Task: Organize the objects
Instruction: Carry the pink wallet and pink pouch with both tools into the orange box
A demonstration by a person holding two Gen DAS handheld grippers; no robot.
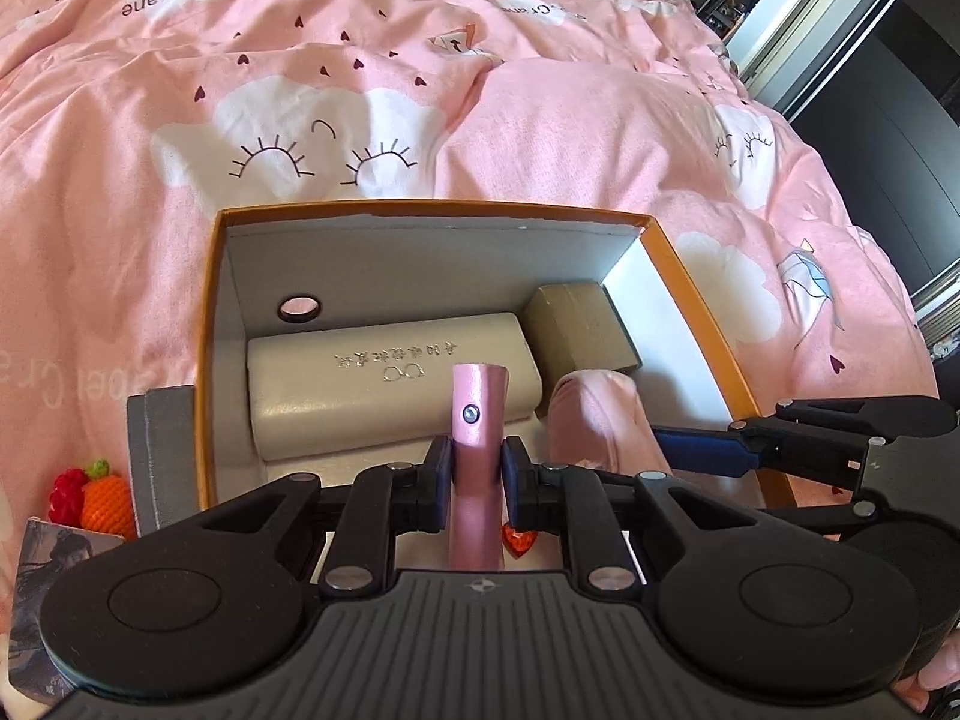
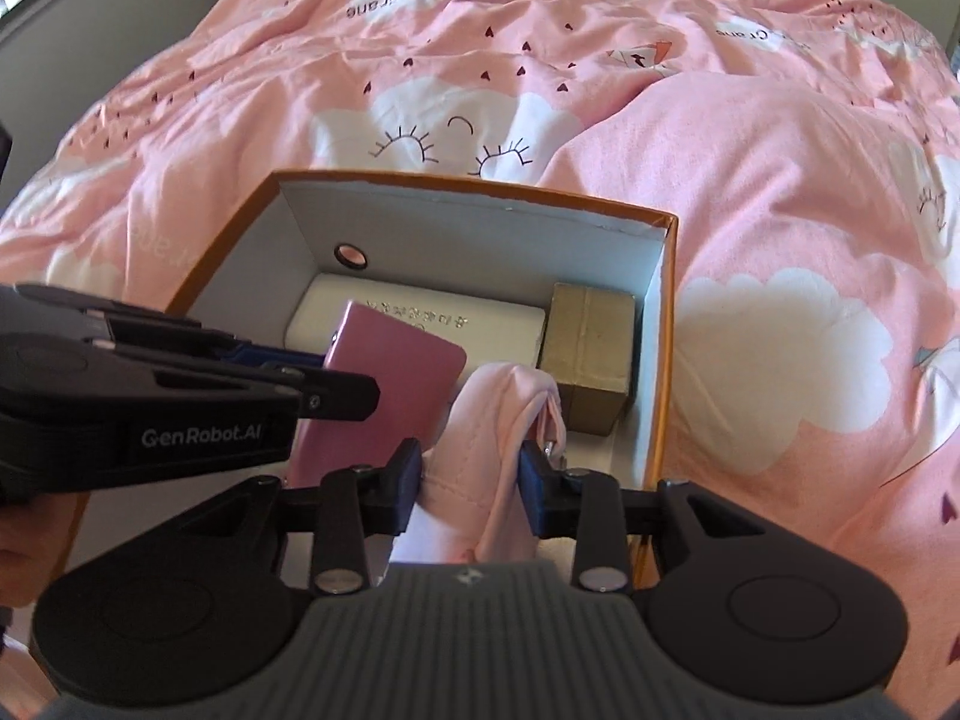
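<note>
Pink bedding [image 1: 420, 78] printed with white clouds and small hearts covers the bed on which everything sits, and an open orange-edged box [image 1: 432, 210] with white inner walls rests on it, just ahead of both tools.

Nearest in the left wrist view, the left hand-held gripper [image 1: 475, 483] is clamped tight on a flat pink case [image 1: 478, 462], seen edge-on and standing up between the pads over the near part of the box. A red heart-shaped gem [image 1: 519, 540] shows just below its right finger. Off to its left, outside the box, lie a crocheted strawberry and carrot [image 1: 90, 495] beside a grey slab [image 1: 159, 462] leaning on the box wall.

The right hand-held gripper [image 2: 468, 483] has a bunched pale pink cloth [image 2: 492, 432] between its blue pads; the jaws stand partly apart and the cloth fills the gap, touching both pads. The cloth hangs inside the box, just right of the pink case.

Farther in, a white oblong case [image 1: 390, 384] with silver lettering lies along the box floor beyond the left hand-held gripper. A small brown cardboard box [image 2: 591, 360] sits in the far right corner, just beyond the cloth. A round hole [image 1: 298, 307] pierces the far wall.
</note>
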